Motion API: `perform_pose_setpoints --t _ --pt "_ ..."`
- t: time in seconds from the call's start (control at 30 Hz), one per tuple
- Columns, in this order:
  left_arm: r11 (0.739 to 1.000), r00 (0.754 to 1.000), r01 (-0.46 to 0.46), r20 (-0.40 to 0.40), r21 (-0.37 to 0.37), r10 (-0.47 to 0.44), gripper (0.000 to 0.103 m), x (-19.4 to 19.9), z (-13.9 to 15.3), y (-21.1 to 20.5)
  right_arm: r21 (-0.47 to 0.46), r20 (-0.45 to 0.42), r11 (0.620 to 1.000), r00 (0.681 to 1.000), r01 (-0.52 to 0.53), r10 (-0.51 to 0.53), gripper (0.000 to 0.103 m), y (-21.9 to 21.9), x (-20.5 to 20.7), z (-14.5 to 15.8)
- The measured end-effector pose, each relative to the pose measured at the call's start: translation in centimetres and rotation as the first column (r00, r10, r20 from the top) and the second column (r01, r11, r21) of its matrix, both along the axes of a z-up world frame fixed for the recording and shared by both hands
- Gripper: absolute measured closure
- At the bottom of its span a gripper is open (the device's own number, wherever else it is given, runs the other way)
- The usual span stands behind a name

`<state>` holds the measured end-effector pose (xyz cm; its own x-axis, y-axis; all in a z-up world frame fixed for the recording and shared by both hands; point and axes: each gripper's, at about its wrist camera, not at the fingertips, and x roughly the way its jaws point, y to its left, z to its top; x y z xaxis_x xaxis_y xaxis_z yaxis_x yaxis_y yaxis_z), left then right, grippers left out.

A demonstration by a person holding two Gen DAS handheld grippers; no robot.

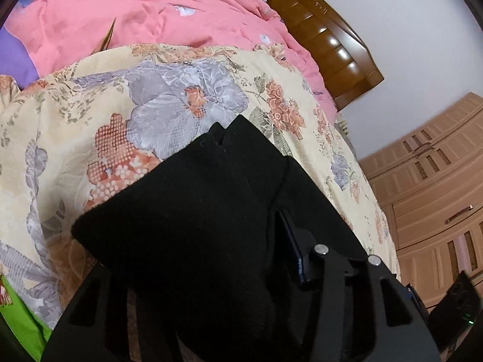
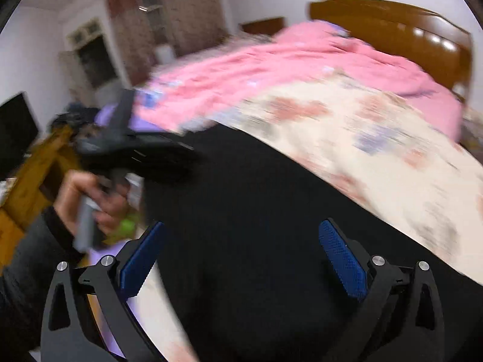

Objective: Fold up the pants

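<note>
The black pants (image 1: 187,211) lie folded on the cream floral bedspread (image 1: 151,114). My left gripper (image 1: 193,241) has a thick wad of the pants between its jaws. Its right finger (image 1: 291,241) presses edge-on against the cloth, and the cloth covers its left finger. In the blurred right wrist view, a hand (image 2: 90,199) holds that left gripper (image 2: 135,144) at the left edge of the pants (image 2: 256,211). My right gripper (image 2: 241,259) stands wide open just above the pants, and its blue pads (image 2: 341,259) touch nothing.
A rumpled pink quilt (image 1: 157,15) lies beyond the bedspread, against a wooden headboard (image 1: 332,39). A purple pillow (image 1: 15,63) is at the left and a green item (image 1: 21,319) at the lower left. A wardrobe (image 1: 431,190) stands right of the bed. A dark screen (image 2: 15,126) and wooden furniture (image 2: 33,175) are on the bed's other side.
</note>
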<state>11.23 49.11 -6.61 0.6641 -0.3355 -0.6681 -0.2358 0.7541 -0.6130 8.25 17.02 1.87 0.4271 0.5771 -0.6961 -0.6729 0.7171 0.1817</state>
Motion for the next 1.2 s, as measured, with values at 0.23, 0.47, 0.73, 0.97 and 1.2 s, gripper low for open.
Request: perform_pose_setpoints --t 0.23,0.47,0.73,0.97,1.2 --pt "0.991 0.996 0.002 0.092 0.131 -0.014 0.078 -0.8 3.4 -0.4 -0.302 0.01 0.949 0.996 0.092 -0.094 0.004 -4.6 -0.9 -5.1" --pt "0.976 0.997 -0.015 0.074 0.219 -0.001 0.078 -1.0 4.7 -1.7 -0.266 0.007 0.959 0.995 0.095 -0.097 0.004 -5.2 -1.0 -5.6" --pt "0.92 0.966 -0.009 0.24 0.392 -0.092 0.078 -4.3 13.5 -9.3 -0.184 -0.014 0.983 1.0 0.011 -0.014 0.004 -3.6 -1.2 -3.2" --pt "0.903 0.938 0.024 0.302 0.429 -0.169 0.082 -5.9 17.8 -16.0 -0.208 -0.065 0.975 0.996 -0.074 0.062 0.005 -1.6 -1.4 -4.8" --pt "0.818 0.917 0.084 0.277 0.57 -0.287 0.088 -6.7 16.3 -26.3 0.075 -0.12 0.968 0.966 0.239 -0.229 0.005 -15.9 -0.6 -1.7"
